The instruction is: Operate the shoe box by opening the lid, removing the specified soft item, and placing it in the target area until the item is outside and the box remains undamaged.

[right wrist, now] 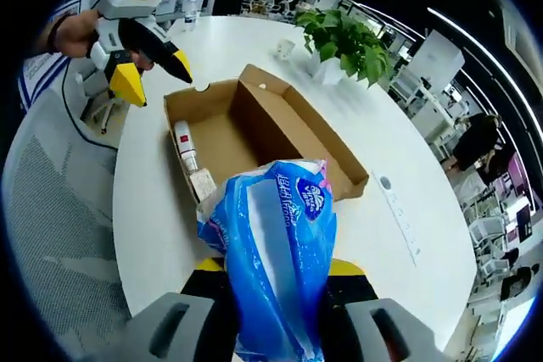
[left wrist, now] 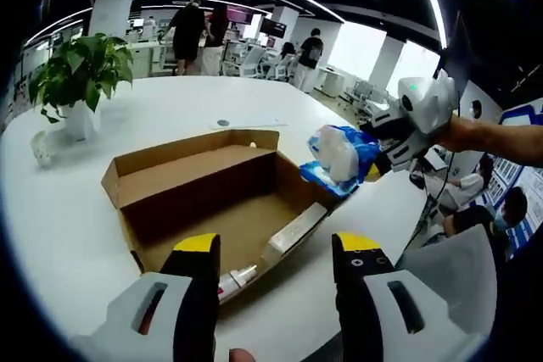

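**Between our right jaws, a blue pack lifted over the box**

Between the yellow-tipped jaws of our right gripper (right wrist: 276, 270) sits the soft blue-and-white plastic tissue pack (right wrist: 273, 252), clamped and held above the white round table (right wrist: 153, 209), just beside the open brown cardboard shoe box (right wrist: 254, 129). Our left gripper (left wrist: 273, 247) has its jaws apart, holding nothing, near the box's end. Inside the box lie a white tube (right wrist: 184, 143) and a small carton (right wrist: 203, 184). Beyond stands a potted green plant (right wrist: 348, 44).
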A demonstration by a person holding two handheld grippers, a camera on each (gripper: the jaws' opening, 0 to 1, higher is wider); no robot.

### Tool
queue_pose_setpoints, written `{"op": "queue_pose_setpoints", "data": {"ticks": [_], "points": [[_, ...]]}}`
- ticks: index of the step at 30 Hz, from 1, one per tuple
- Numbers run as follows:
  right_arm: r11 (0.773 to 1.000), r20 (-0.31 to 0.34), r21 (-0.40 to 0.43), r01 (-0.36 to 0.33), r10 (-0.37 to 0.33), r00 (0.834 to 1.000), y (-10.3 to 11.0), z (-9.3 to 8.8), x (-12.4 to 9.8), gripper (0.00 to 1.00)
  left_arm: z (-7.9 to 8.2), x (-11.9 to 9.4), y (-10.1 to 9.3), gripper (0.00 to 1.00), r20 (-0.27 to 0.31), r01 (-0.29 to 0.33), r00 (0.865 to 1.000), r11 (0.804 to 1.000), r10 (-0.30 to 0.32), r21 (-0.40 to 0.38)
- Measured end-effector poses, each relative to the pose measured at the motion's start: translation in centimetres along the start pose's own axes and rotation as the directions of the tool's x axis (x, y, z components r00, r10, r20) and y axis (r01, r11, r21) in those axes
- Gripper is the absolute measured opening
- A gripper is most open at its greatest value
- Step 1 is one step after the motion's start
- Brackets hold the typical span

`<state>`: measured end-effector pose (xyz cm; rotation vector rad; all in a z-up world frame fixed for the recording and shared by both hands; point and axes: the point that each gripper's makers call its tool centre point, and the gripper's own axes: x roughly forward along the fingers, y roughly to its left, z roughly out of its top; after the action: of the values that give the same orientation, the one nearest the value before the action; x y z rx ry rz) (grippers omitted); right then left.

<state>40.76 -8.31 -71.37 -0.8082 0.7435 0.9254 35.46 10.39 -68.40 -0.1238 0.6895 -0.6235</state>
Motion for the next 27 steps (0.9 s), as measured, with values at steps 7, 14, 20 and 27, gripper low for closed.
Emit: {"op": "queue_pose_setpoints", "data": {"ticks": [7, 14, 20, 27], "points": [[0.999, -0.032, 0.042, 0.015, -0.013, 0.999, -0.7, -4.4, -1.0, 0.32, 0.8, 1.1, -1.7, 0.54, 0.002, 0.018, 1.0, 1.0, -0.018, 0.01], [0.996, -0.059, 0.081, 0.025, -0.02, 0.998, -0.5, -7.6, -2.2, 0.32, 0.7, 2.4, -3.3, 0.54, -0.008, 0.043, 0.999, 0.999, -0.043, 0.011], [0.993, -0.076, 0.113, 0.035, -0.027, 0.997, -0.4, -10.2, -2.9, 0.33, 0.9, 3.1, -4.5, 0.55, -0.022, 0.053, 0.998, 0.998, -0.052, 0.035], [0.989, -0.116, 0.142, 0.042, -0.026, 0.993, -0.2, -14.3, -3.7, 0.33, 1.2, 3.6, -5.0, 0.55, -0.033, 0.053, 0.998, 0.997, -0.052, 0.047]]}}
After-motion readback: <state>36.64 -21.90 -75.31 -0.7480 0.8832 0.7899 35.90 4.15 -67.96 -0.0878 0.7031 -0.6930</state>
